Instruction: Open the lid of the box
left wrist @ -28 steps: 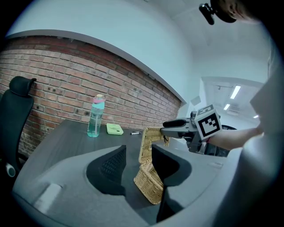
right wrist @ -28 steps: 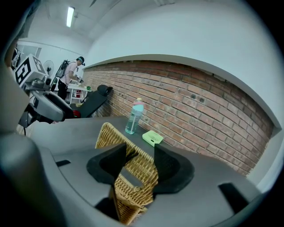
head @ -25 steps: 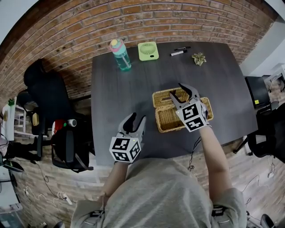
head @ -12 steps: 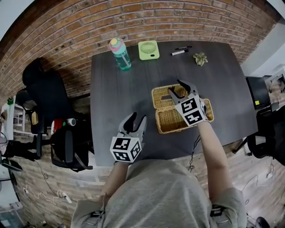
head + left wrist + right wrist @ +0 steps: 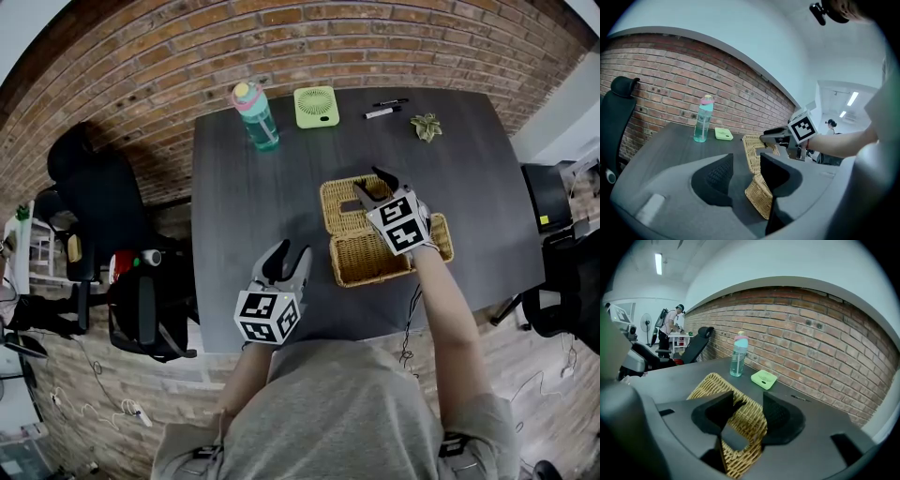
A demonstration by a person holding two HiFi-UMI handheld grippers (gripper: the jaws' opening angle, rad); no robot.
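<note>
Dark table (image 5: 253, 216), wicker box (image 5: 364, 261) lengthwise left-right, lid (image 5: 339, 201) up at far edge.

In the head view the right gripper (image 5: 366, 178) and its marker cube (image 5: 403, 230) cover the middle and right of the wicker box (image 5: 361, 264). The seam between the box and its lid (image 5: 337, 200) is therefore hidden, and whether the jaw tips touch the lid cannot be told. In the left gripper view the right jaw of the left gripper (image 5: 745, 160) hides the box's right part. In the right gripper view that gripper's own body cuts off the near basketwork, and a small dark bit at the left jaw's tip is unclear. At the far right of the table (image 5: 253, 216), the pens (image 5: 382, 112) and a little green thing (image 5: 427, 126) are too small to identify. The office chair (image 5: 616, 122) is cut off at the left edge.
</note>
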